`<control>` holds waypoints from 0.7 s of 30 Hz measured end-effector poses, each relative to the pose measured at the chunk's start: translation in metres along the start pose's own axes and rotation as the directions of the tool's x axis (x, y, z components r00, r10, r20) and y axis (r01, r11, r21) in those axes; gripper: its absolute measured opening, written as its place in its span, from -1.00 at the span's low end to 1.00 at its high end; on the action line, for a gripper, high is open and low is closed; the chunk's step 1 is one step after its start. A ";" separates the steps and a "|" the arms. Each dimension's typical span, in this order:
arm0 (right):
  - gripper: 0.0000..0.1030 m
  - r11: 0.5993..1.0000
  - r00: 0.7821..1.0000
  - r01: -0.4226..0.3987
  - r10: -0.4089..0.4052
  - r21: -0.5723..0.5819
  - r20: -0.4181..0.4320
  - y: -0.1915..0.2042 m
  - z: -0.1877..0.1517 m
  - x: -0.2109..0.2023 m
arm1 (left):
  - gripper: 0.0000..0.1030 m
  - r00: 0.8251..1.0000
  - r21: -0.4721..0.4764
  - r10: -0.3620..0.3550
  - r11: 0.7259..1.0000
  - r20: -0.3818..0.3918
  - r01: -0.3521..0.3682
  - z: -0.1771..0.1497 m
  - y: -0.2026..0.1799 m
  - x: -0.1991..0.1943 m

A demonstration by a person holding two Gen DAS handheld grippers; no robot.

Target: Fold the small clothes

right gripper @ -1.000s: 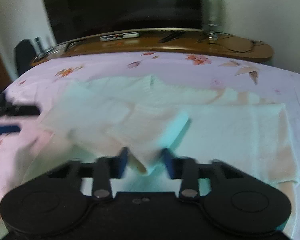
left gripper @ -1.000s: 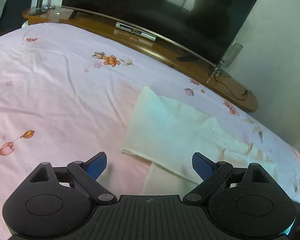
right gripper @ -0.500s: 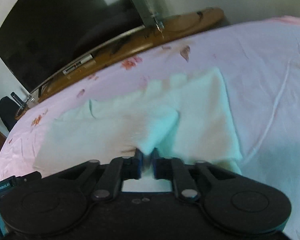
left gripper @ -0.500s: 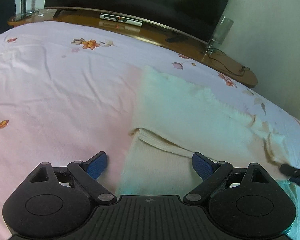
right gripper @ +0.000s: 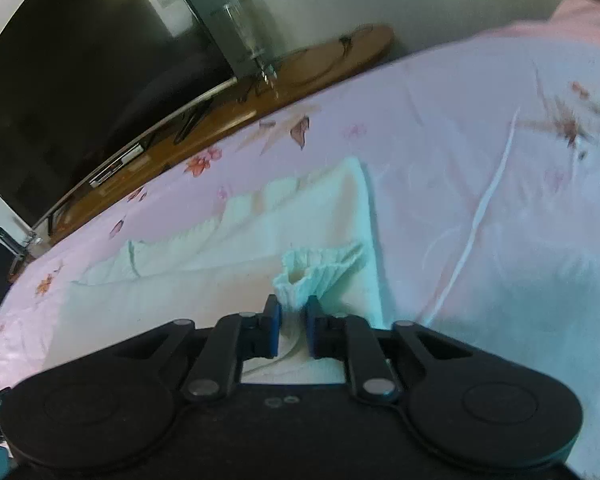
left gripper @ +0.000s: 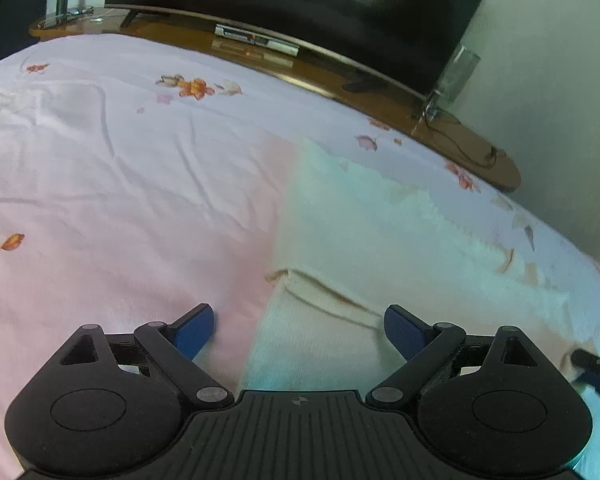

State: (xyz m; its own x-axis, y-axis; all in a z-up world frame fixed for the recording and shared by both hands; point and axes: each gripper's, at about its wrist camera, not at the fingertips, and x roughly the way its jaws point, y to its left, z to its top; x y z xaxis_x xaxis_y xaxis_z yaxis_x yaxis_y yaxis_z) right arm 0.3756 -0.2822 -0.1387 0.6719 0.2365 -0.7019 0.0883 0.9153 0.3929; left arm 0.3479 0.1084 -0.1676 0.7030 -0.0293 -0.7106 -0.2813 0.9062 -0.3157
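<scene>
Since a second ago we have swung our right gripper (right gripper: 291, 316) rightward, jaws pinched on the white garment's (right gripper: 204, 280) bunched cuff; our left gripper (left gripper: 298, 330) hovers wide open, the garment lying crosswise ahead on the bed (left gripper: 120, 184).

The small garment (left gripper: 380, 240) is soft cream knit cloth, matt, with a ribbed cuff (right gripper: 316, 268) bunched into fine pleats. The bed sheet (left gripper: 120, 184) under it is thin pink cotton-like cloth, matt and lightly creased, printed with orange flowers. Both the left gripper (left gripper: 299, 326) and the right gripper (right gripper: 292, 320) are matt black plastic with small bright metal pins at the joints and blue rubbery-looking pads (left gripper: 192, 330). The long shelf (left gripper: 380, 96) beyond the bed is polished, glossy brown wood. The television (left gripper: 300, 4) has a dark glossy screen that mirrors a window.
</scene>
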 end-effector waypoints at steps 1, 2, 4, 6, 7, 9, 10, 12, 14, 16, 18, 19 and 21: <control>-0.38 1.000 1.000 -0.017 0.017 0.025 -0.009 -0.004 0.001 -0.002 | 0.78 1.000 -0.003 -0.005 1.000 0.004 0.005 0.002 0.000 -0.001; -0.37 0.998 0.999 -0.043 0.044 0.041 -0.020 -0.007 0.002 -0.003 | 0.78 1.000 -0.004 -0.011 1.000 0.006 0.011 0.003 0.000 -0.002; -0.40 0.999 0.999 -0.036 0.037 0.016 -0.032 -0.006 0.003 -0.004 | 0.78 1.000 -0.004 -0.019 1.000 0.014 0.019 0.009 -0.001 -0.002; -0.47 1.000 0.999 -0.018 0.018 0.022 -0.026 -0.009 0.004 -0.001 | 0.78 1.000 -0.008 -0.001 1.000 0.020 0.001 0.017 0.000 0.003; -0.53 0.999 1.000 -0.013 0.014 0.037 -0.028 -0.012 0.006 0.000 | 0.78 1.000 -0.019 -0.002 1.000 0.021 0.003 0.021 0.001 0.004; -0.53 0.999 1.000 -0.011 0.012 0.046 -0.027 -0.013 0.008 0.004 | 0.78 1.000 -0.056 -0.025 0.998 0.016 0.026 0.032 0.006 0.013; -0.49 0.999 1.000 -0.011 0.012 0.037 -0.028 -0.012 0.009 0.006 | 0.78 1.000 -0.069 -0.030 0.997 0.002 0.030 0.038 0.007 0.019; -0.46 1.000 0.999 -0.014 0.014 0.018 -0.029 -0.007 0.008 0.009 | 0.78 1.000 -0.103 -0.029 0.994 0.002 0.029 0.048 0.009 0.034; -0.46 1.000 0.999 -0.019 0.019 0.000 -0.026 -0.004 0.007 0.008 | 0.78 1.000 -0.118 -0.022 0.993 -0.009 0.021 0.054 0.010 0.049; -0.47 1.000 0.999 -0.023 0.023 -0.012 -0.024 -0.001 0.008 0.010 | 0.77 0.999 -0.122 -0.029 0.992 -0.014 0.027 0.060 0.010 0.063; -0.48 0.999 0.999 -0.034 0.034 -0.020 -0.022 0.000 0.009 0.013 | 0.60 0.999 -0.120 -0.035 0.992 0.005 0.035 0.065 0.008 0.071; -0.48 0.999 0.999 -0.037 0.036 -0.020 -0.022 0.001 0.011 0.015 | 0.39 0.999 -0.115 -0.047 0.992 0.006 0.047 0.068 0.007 0.075; -0.48 0.999 0.999 -0.043 0.043 -0.026 -0.021 0.002 0.013 0.018 | -0.18 0.997 -0.124 -0.076 0.989 -0.003 0.075 0.074 0.007 0.084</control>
State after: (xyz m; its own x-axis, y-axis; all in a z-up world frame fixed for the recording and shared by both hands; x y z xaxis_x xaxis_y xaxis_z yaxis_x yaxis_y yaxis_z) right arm 0.3970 -0.2808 -0.1427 0.6596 0.2821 -0.6967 0.0397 0.9126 0.4070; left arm 0.4536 0.1437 -0.1828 0.7206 -0.0992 -0.6863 -0.3063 0.8424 -0.4434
